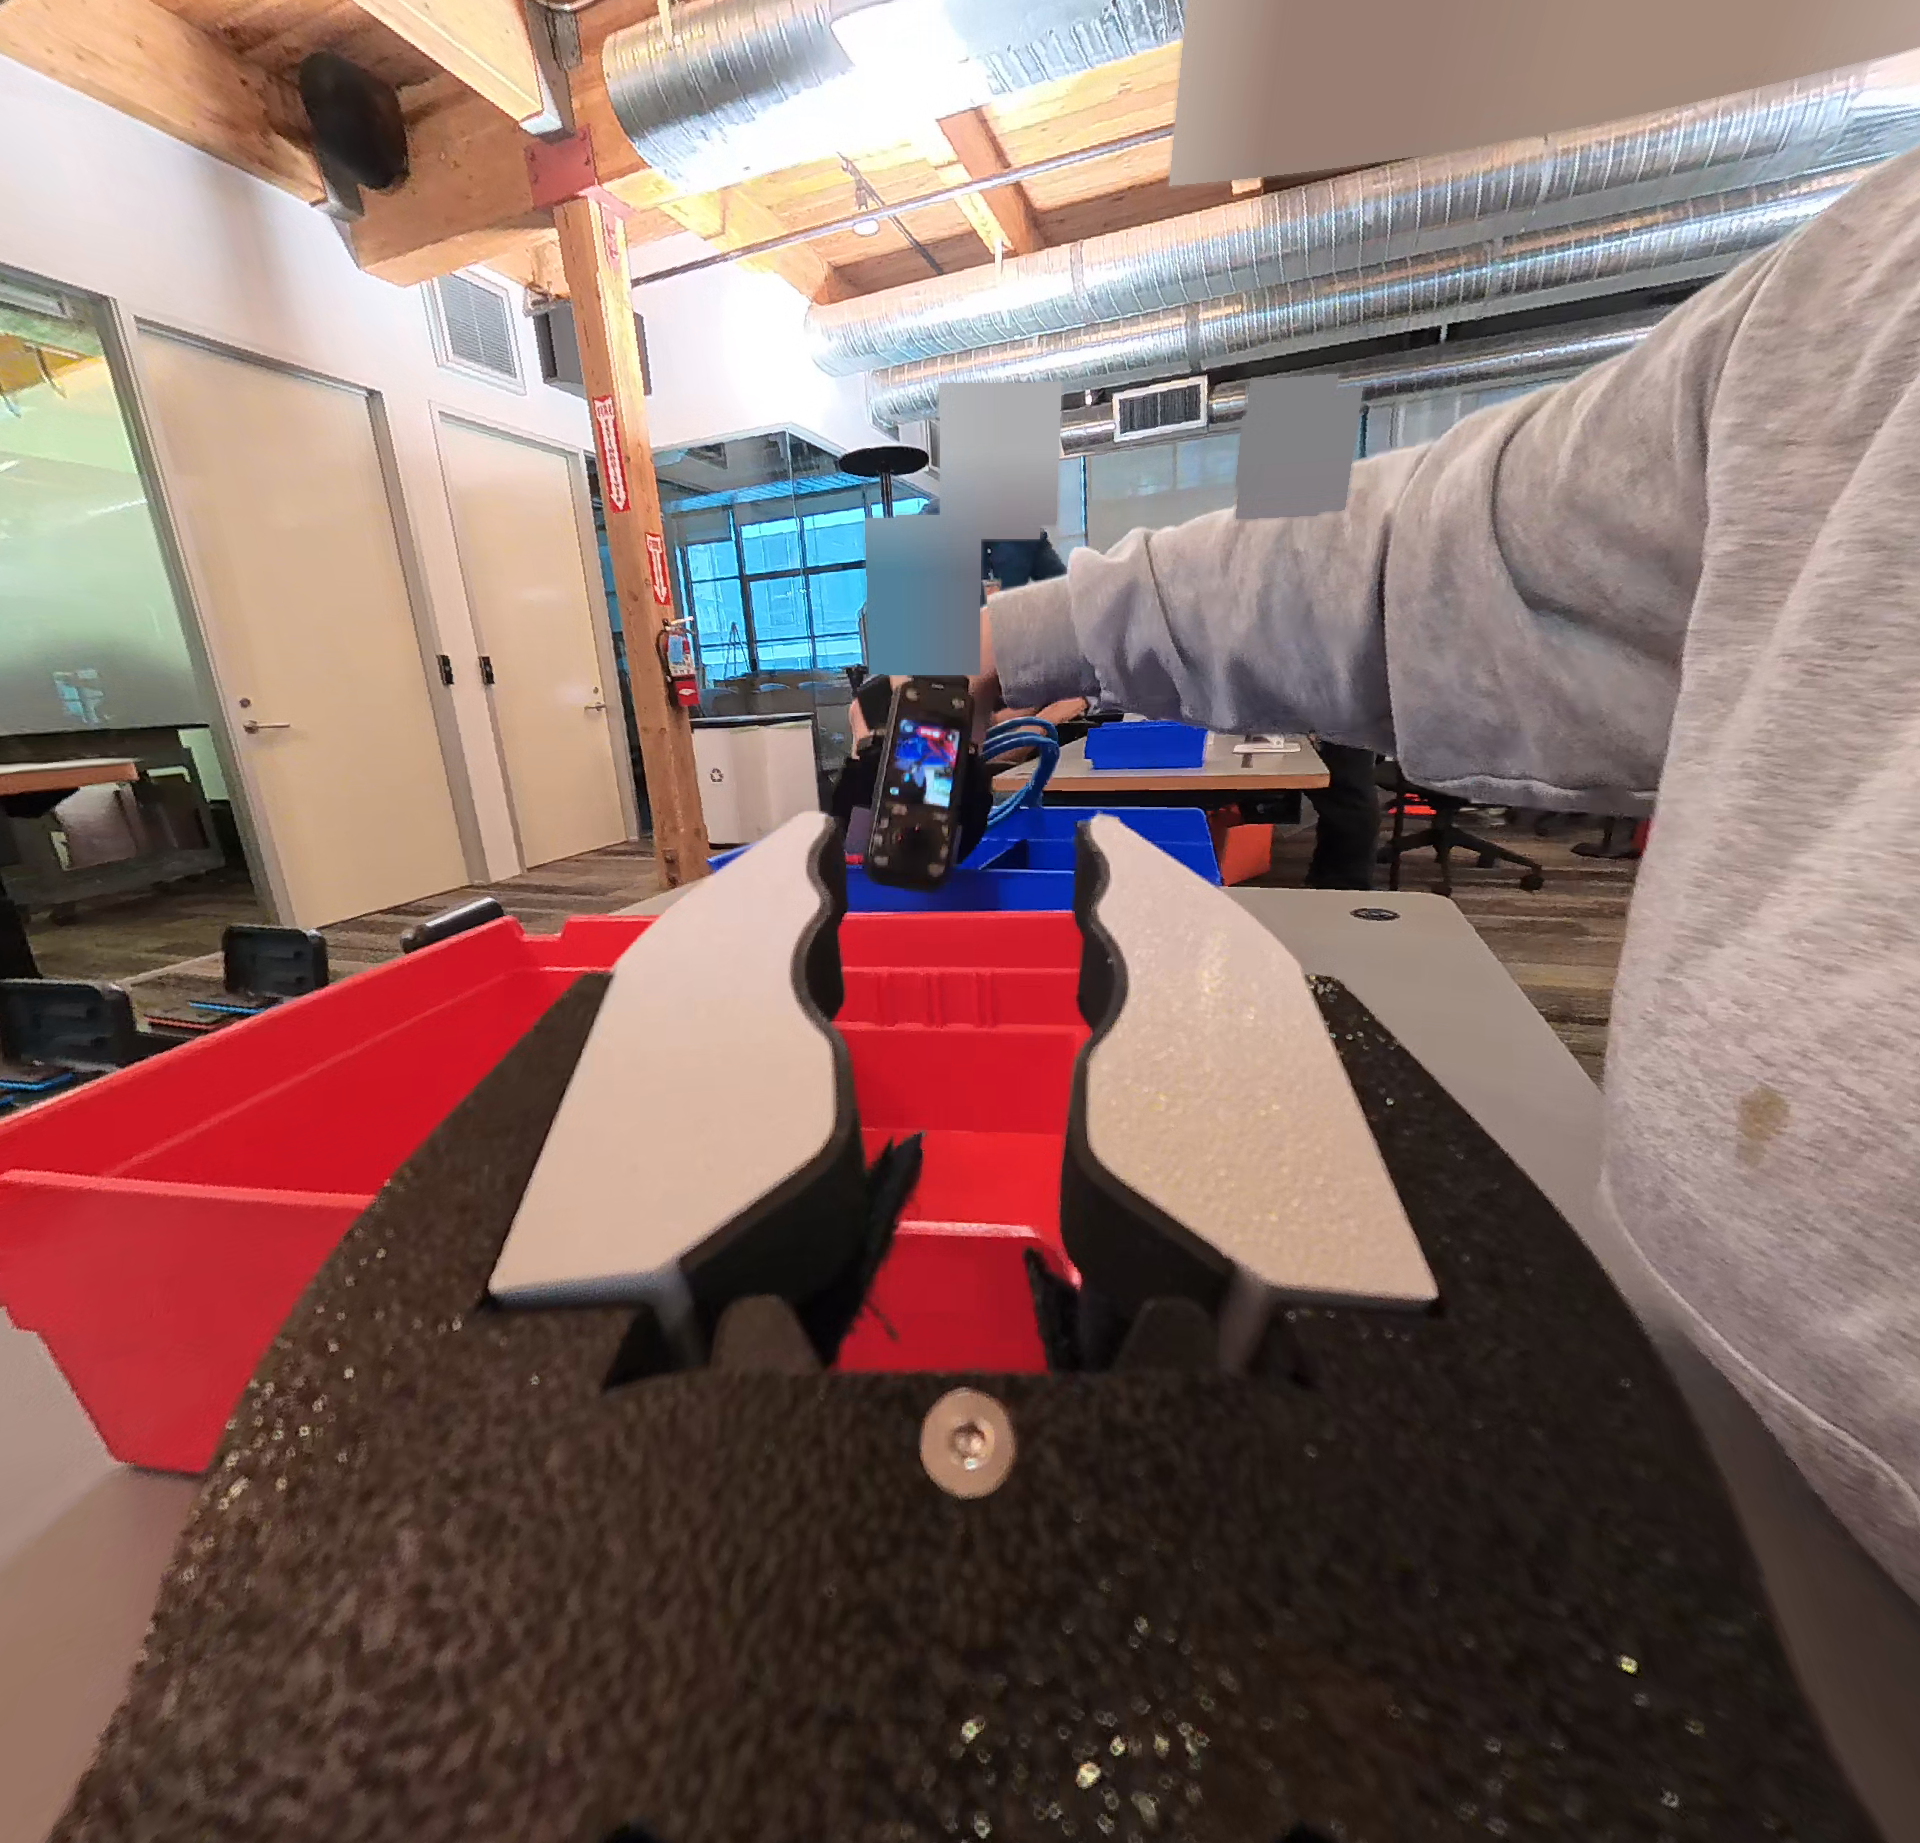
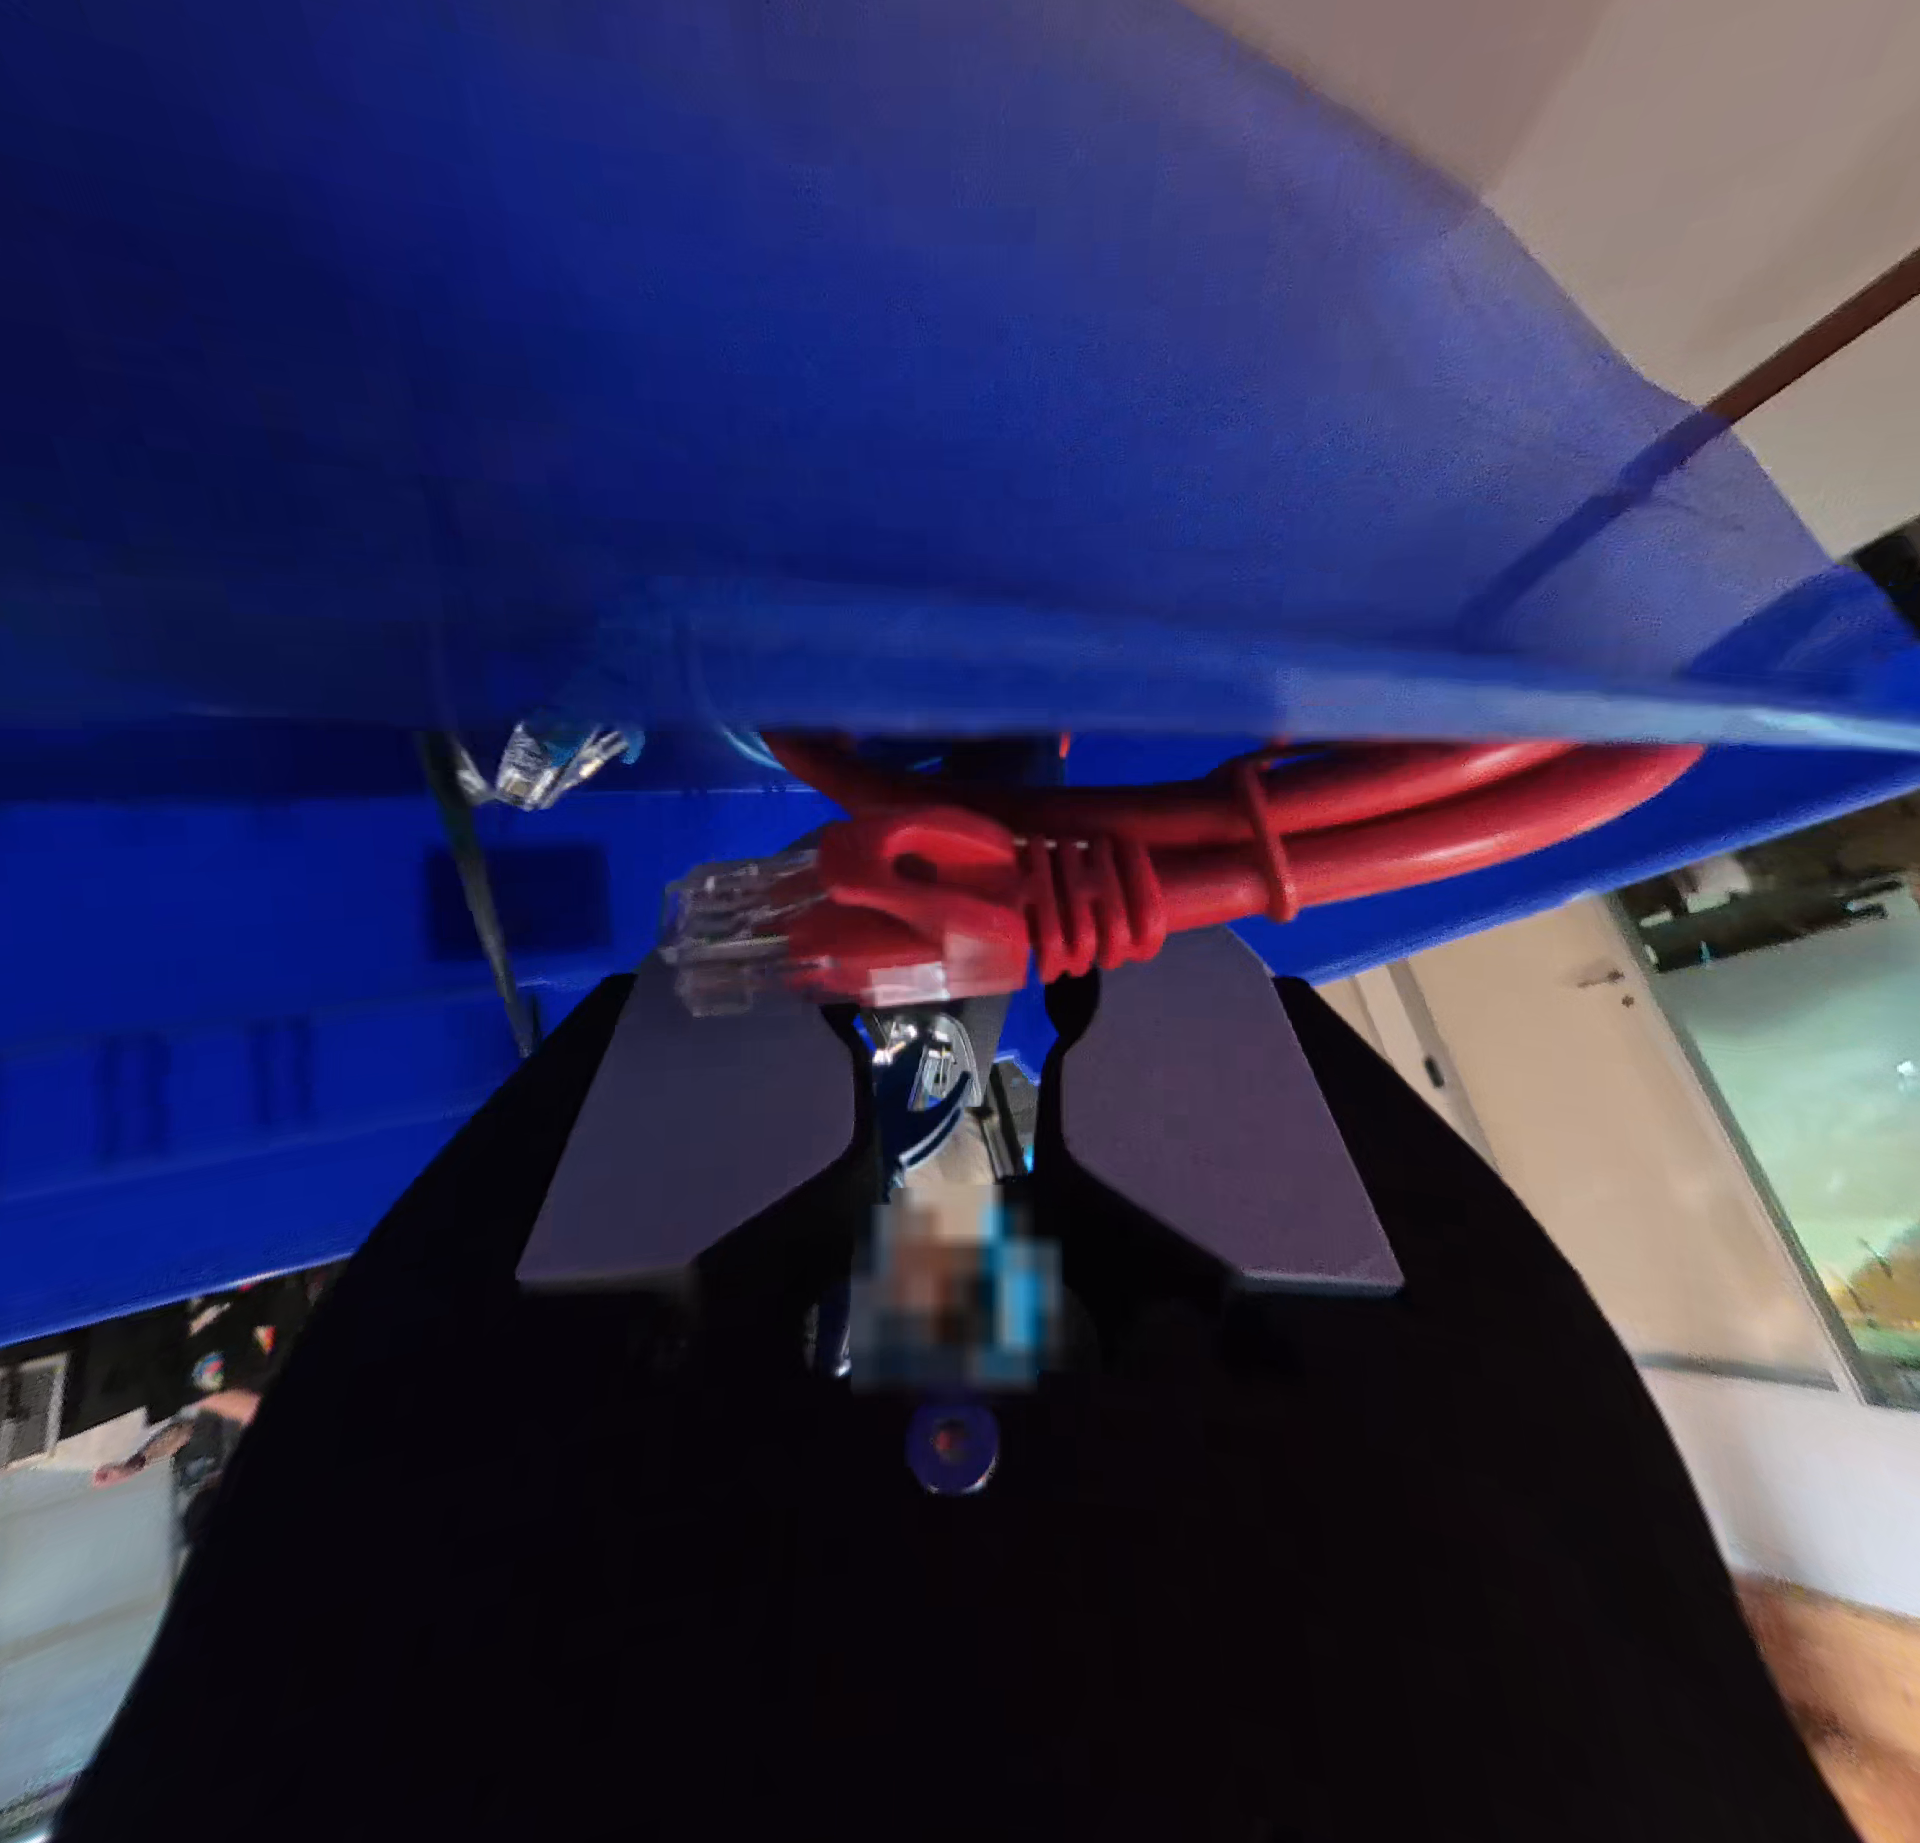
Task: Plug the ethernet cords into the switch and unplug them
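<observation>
The left gripper (image 1: 951, 879) hangs over the red bin (image 1: 312, 1045), jaws spread with nothing between them. Beyond it sits a blue bin (image 1: 1122, 843) on the grey table (image 1: 1455, 972). The right gripper (image 2: 951, 993) reaches in under a tilted blue bin (image 2: 727, 339) — its jaws apart, tips just beside a bundled red network cable (image 2: 1195, 858), not clamping it.

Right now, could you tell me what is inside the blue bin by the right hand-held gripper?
A coiled red network cable with clear plugs, and a blue cable's plug. The blue bin wall hides the rest.
</observation>
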Demonstrator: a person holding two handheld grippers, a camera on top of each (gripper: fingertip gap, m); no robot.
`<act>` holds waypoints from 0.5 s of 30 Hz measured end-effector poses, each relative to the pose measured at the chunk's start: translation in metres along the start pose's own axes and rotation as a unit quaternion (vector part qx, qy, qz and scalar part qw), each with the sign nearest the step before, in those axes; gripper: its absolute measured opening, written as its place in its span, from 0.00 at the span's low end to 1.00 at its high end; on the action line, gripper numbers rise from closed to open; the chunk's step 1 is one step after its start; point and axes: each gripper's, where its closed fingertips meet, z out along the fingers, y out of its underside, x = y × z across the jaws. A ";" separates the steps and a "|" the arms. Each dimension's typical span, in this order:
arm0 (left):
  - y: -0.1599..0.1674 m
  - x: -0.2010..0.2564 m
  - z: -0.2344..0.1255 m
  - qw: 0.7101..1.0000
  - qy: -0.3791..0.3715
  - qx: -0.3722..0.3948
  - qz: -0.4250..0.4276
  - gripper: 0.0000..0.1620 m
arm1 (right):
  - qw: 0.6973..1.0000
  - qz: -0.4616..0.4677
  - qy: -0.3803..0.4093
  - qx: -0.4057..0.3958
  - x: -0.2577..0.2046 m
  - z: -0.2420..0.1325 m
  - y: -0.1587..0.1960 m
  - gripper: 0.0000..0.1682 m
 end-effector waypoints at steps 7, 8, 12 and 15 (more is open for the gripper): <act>-0.002 -0.004 0.002 1.000 -0.003 0.002 0.001 0.26 | 0.979 0.197 0.044 0.011 0.023 -0.035 0.041 0.29; -0.002 -0.004 0.003 1.000 -0.003 0.001 0.001 0.26 | 0.971 0.228 0.058 0.025 0.025 -0.043 0.048 0.30; 0.002 -0.002 0.007 1.000 -0.005 -0.001 -0.003 0.26 | 0.919 0.358 0.120 0.110 0.030 -0.076 0.071 0.32; 0.005 -0.002 0.009 1.000 -0.006 -0.006 -0.009 0.26 | 0.875 0.423 0.185 0.149 0.027 -0.095 0.084 0.32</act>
